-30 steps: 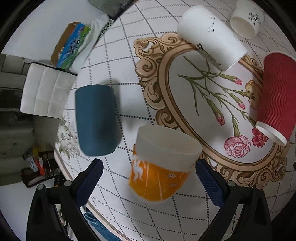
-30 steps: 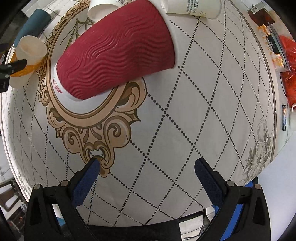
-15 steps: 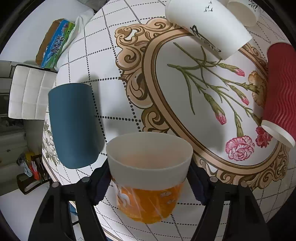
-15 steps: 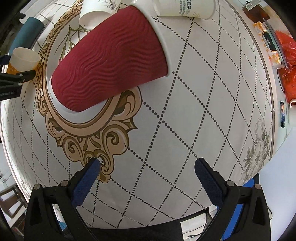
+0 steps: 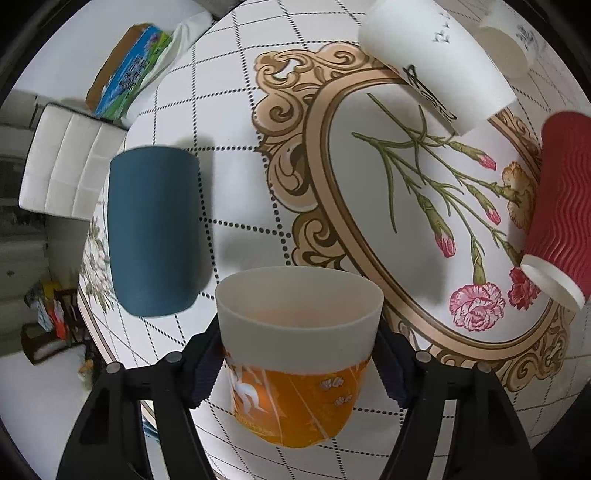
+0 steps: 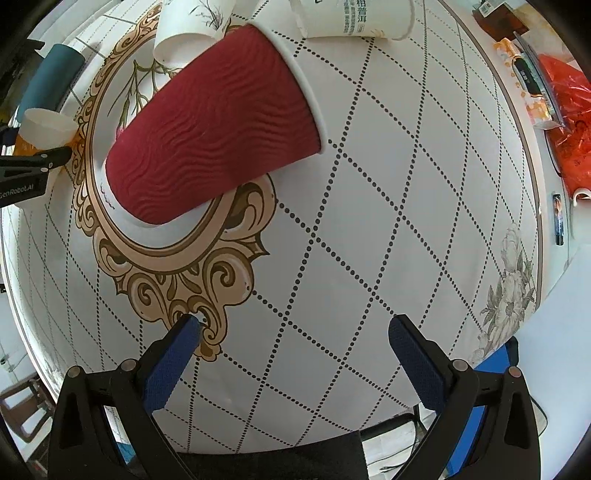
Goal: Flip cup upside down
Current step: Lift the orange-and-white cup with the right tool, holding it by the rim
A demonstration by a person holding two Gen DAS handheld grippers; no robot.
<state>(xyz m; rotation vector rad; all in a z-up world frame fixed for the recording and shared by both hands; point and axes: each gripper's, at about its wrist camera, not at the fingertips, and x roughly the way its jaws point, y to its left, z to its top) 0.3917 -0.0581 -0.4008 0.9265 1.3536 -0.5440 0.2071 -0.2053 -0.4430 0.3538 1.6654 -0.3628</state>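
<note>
Cup: orange-and-white paper cup [image 5: 299,354], mouth up, over the patterned table [image 5: 236,122]
Left gripper [image 5: 297,363]: both pads clamped on the cup's sides
Right gripper [image 6: 293,354]: fingers spread apart, nothing between them
Nearby: blue cup [image 5: 153,236]; ribbed red cup [image 6: 218,129]

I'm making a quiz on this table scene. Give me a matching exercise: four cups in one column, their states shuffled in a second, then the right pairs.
Things:
1. orange-and-white paper cup
2. dark teal cup
3. red ripple-wall paper cup
4. white paper cup with green printed text

States:
A. lying on its side
B. upside down, partly over the gold oval frame
C. mouth up, between the left gripper's fingers
D. upside down beside the held cup

Pairs: 1-C, 2-D, 3-B, 4-A
</note>
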